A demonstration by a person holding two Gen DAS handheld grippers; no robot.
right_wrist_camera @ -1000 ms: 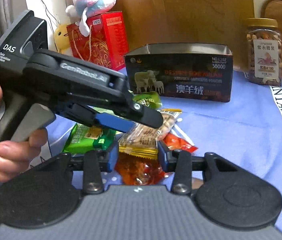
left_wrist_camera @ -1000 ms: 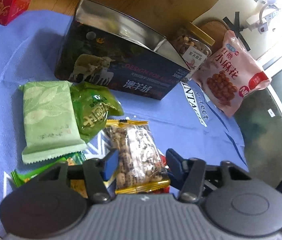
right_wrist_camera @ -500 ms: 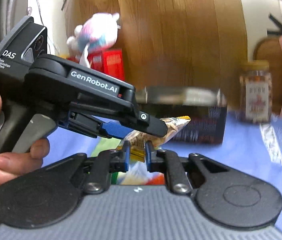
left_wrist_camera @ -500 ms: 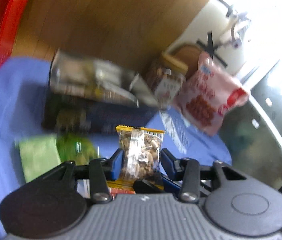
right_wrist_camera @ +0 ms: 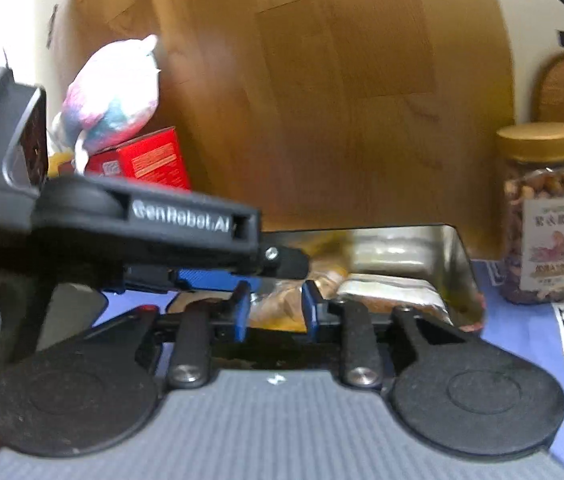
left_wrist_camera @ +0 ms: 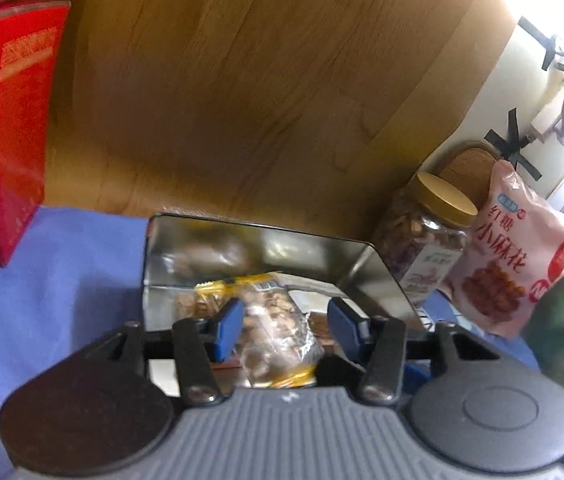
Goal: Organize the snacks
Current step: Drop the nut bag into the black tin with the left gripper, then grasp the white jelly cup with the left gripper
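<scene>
Now we have the clear crinkly snack packet (left_wrist_camera: 278,332) over the open metal tin (left_wrist_camera: 378,276). Both the left gripper (left_wrist_camera: 282,326) and the right gripper (right_wrist_camera: 275,308) have just been opening; jaws apart, packet loose between them. Seemingly light, soft and slippery: best held at the sealed edge.

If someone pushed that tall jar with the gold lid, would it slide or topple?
The jar is tall and narrow, so a push near the gold lid would probably tip it. Looking full of nuts, it's likely heavy. On the blue cloth it would likely drag, not slide.
</scene>
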